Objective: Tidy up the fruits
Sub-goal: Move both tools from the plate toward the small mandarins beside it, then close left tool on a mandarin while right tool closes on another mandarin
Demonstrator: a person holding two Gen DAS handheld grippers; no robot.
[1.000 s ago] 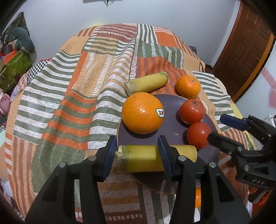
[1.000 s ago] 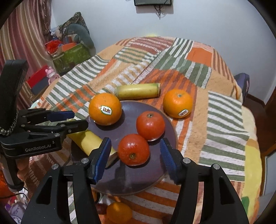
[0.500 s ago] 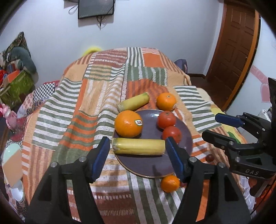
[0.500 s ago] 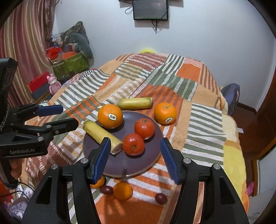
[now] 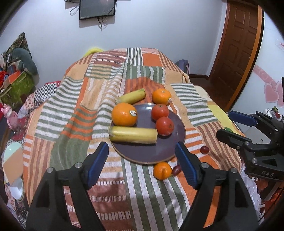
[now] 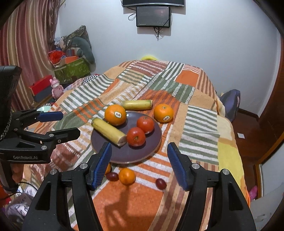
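A dark plate [image 5: 150,152] [image 6: 124,152] on the striped blanket holds a large orange [image 5: 124,114] [image 6: 115,114], a banana piece [image 5: 133,134] [image 6: 108,131] and two red tomatoes [image 5: 164,126] [image 6: 136,136]. A second banana piece [image 5: 131,96] [image 6: 137,104] and an orange [image 5: 161,96] [image 6: 163,113] lie behind the plate. A small orange [image 5: 162,171] [image 6: 126,176] and dark red grapes [image 5: 176,170] [image 6: 160,183] lie in front. My left gripper [image 5: 142,165] and right gripper [image 6: 139,166] are open, empty, held back from the plate.
The blanket [image 5: 88,99] covers a bed that drops off at its edges. A green box [image 6: 71,70] and toys stand at the left, a wooden door [image 5: 237,49] at the right. A screen [image 6: 153,16] hangs on the far wall.
Both grippers have pulled back and up from the plate. My left gripper has let go of the banana piece, which now lies on the plate, and opened wider.
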